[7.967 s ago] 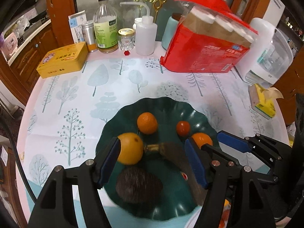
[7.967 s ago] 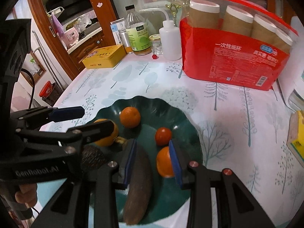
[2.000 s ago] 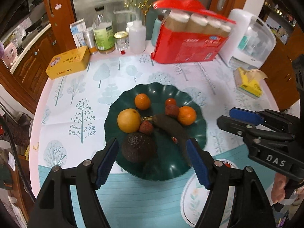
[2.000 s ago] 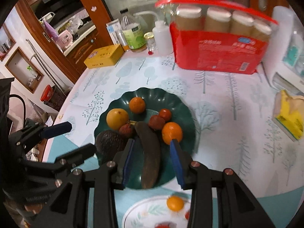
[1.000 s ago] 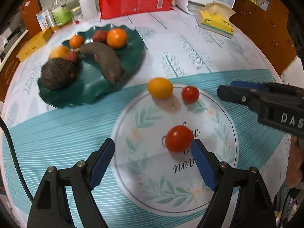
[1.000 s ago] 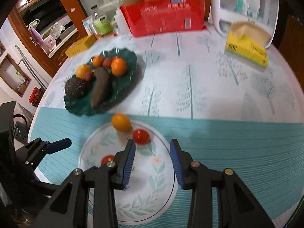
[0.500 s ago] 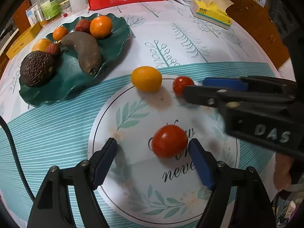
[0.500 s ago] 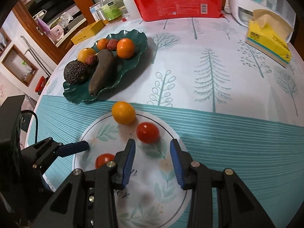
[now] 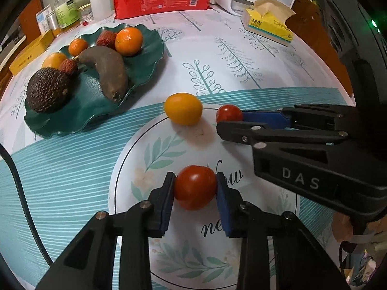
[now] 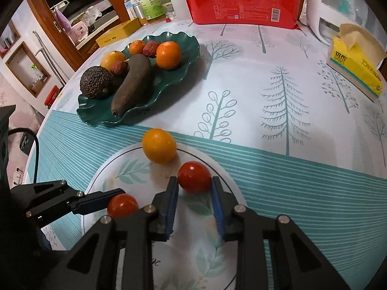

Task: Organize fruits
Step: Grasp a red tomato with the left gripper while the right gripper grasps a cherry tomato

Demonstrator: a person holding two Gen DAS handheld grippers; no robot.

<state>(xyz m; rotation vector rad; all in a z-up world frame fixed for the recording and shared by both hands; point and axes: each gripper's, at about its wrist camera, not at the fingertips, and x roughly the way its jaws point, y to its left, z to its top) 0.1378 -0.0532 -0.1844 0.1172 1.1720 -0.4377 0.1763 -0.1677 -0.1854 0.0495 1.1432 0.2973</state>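
Observation:
A white leaf-print plate (image 9: 145,159) holds two red tomatoes and a yellow-orange fruit (image 9: 183,108). My left gripper (image 9: 194,188) is shut on the near tomato (image 9: 195,187), which rests on the plate. My right gripper (image 10: 194,186) has its pads on either side of the far tomato (image 10: 194,177), touching it or nearly so. That tomato also shows in the left wrist view (image 9: 228,113). The yellow-orange fruit (image 10: 159,149) sits at the plate's far rim. A dark green dish (image 10: 191,48) holds oranges, lychees, an avocado and a dark banana.
A red pack of paper cups (image 10: 241,0), bottles (image 10: 150,4), a yellow tin (image 10: 118,33), a yellow tissue box (image 10: 355,65) and a white appliance (image 10: 338,12) stand along the table's far side. The table edge drops off at left.
Both grippers dropped onto the white plate. The left gripper closed on the near tomato. The right gripper moved forward so its pads flank the far tomato.

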